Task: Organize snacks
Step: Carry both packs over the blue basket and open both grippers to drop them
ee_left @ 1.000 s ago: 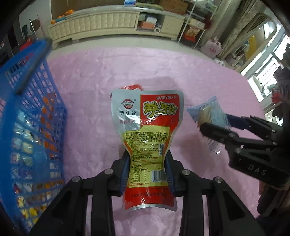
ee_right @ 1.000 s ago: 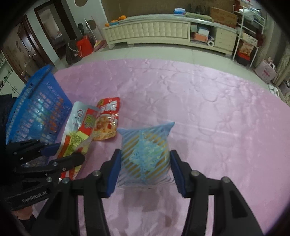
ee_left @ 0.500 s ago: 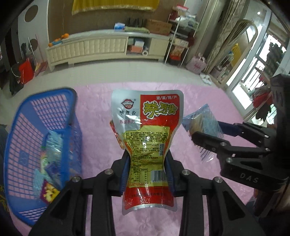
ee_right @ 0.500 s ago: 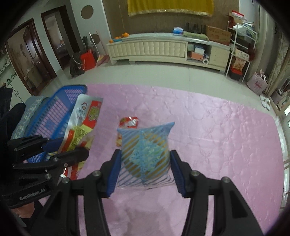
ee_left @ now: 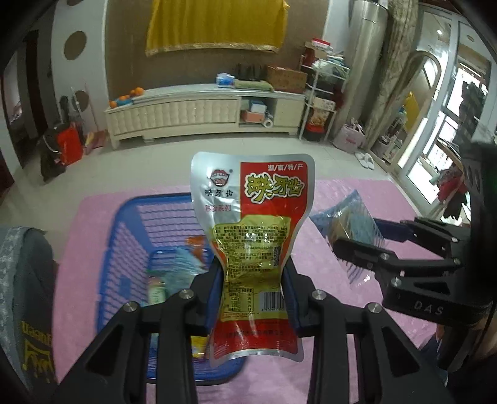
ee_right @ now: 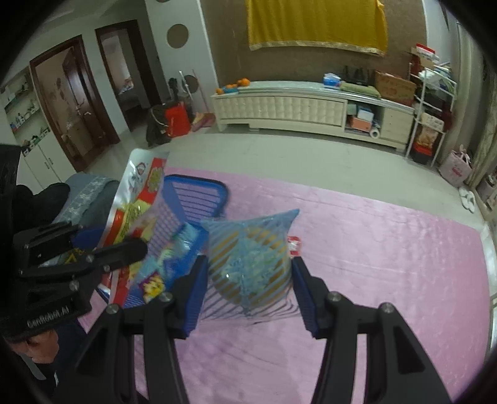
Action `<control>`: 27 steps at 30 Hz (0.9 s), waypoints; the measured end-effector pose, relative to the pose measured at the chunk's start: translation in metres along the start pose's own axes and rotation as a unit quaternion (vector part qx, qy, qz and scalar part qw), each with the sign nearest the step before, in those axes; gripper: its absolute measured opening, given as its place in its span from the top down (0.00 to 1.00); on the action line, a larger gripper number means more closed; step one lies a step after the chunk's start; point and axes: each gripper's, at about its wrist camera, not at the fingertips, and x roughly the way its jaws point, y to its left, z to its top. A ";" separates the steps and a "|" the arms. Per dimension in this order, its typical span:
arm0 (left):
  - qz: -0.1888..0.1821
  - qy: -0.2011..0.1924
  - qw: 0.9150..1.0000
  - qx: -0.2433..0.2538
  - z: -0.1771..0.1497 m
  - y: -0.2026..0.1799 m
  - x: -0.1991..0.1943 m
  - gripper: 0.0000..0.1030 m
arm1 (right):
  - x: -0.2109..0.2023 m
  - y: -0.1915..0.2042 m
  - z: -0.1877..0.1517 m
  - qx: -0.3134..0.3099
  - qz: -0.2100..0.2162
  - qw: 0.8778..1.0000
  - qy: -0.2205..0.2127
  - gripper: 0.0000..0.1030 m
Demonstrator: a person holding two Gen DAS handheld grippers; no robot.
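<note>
The left tongs (ee_left: 253, 298) pinch a silver, red and yellow snack pouch (ee_left: 251, 236) around its narrow middle, holding it upright with the printed face toward the camera. The pouch hangs in the air over the near right part of a blue plastic basket (ee_left: 136, 230), which sits on a pink quilted cover (ee_left: 357, 192). Inside the basket lie several small packets (ee_left: 174, 270), blurred and hard to tell apart.

The right tongs (ee_right: 248, 279) grip a clear bag with blue stripes (ee_right: 248, 251) by its lower half; a round golden-brown snack shows through the wrapper. This bag is also lifted off the pink cover, just to the right of the basket's near corner. In the left wrist view it appears to the right of the pouch, close beside it but apart.

A small red and white packet (ee_right: 293, 245) lies on the pink cover beyond the striped bag, partly hidden by it, outside the basket.

In the background a long cream cabinet (ee_right: 279, 108) stands against the wall under a yellow cloth (ee_right: 316, 25).
</note>
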 end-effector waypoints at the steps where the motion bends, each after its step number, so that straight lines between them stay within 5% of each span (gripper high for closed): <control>1: 0.001 -0.002 1.000 -0.004 0.001 0.010 -0.003 0.68 | 0.003 0.008 0.003 -0.003 0.005 1.000 0.000 0.44; 8: 0.015 -0.002 0.999 -0.032 -0.004 0.063 -0.012 0.68 | 0.027 0.049 0.018 -0.021 0.030 0.999 0.004 0.44; 16: 0.022 0.027 0.998 -0.047 -0.016 0.100 0.021 0.68 | 0.069 0.078 0.025 -0.036 0.042 0.998 0.030 0.44; 27: 0.016 0.060 0.997 -0.048 -0.007 0.109 0.068 0.66 | 0.105 0.078 0.033 -0.024 0.035 0.998 0.055 0.44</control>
